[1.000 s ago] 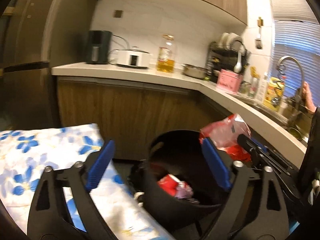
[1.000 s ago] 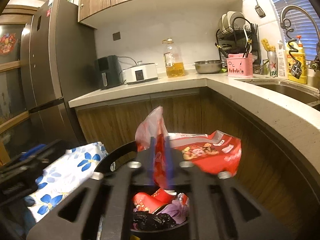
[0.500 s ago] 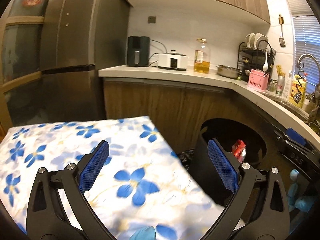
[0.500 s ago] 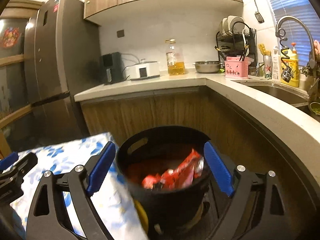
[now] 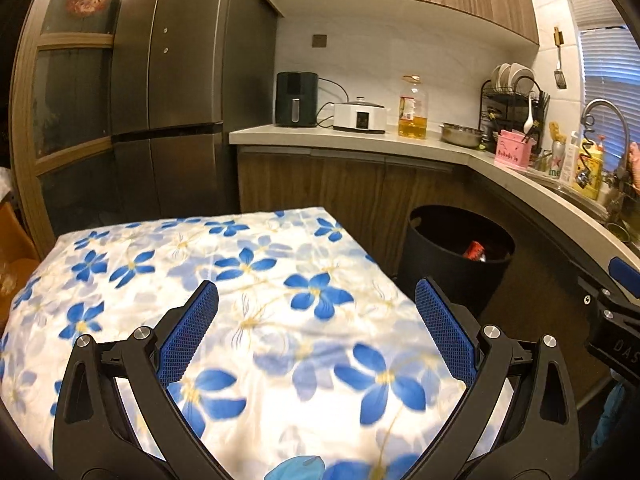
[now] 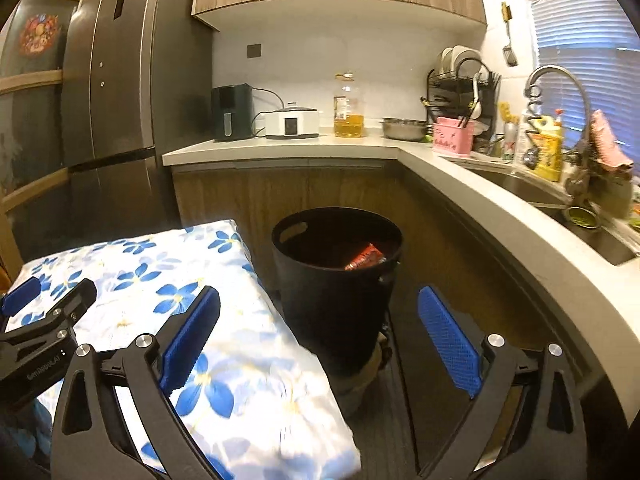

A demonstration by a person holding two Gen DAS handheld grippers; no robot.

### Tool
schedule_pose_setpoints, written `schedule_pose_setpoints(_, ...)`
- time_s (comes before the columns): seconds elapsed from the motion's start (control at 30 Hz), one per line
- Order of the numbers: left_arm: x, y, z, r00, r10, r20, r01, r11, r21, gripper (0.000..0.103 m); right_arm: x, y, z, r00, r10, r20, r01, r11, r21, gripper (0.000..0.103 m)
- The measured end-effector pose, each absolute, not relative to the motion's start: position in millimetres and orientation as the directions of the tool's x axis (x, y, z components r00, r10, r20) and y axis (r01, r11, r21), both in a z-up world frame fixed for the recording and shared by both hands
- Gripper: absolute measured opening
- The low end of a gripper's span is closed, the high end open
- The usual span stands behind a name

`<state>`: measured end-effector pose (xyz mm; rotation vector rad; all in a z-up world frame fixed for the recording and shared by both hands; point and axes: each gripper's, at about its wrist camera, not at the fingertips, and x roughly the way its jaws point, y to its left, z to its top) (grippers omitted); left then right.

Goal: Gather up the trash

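**Trash in the bin, both grippers empty**

The left gripper (image 5: 316, 328) hangs over the table (image 5: 120, 248) with its flowered cloth, blue pads spread wide and nothing between them. Just right of the table stands the black bin (image 6: 336, 280) on the floor, against the wooden cabinets. A red wrapper (image 6: 362, 259) lies inside it, poking up near the rim. The right gripper (image 6: 318, 332) faces the bin from short of it; its jaws are opening, already wide, with nothing between them.
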<state>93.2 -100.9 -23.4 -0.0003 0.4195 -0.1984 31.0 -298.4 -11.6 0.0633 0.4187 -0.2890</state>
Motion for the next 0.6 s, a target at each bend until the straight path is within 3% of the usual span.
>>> schedule_pose_setpoints(0.6,23,-70,-24,0.898,-0.206,-0.388,0.206,0.978,-0.041,0.097,-44,-253,-8,0.881,-0.284,-0.379,0.297,0.955,-0.027,0.096)
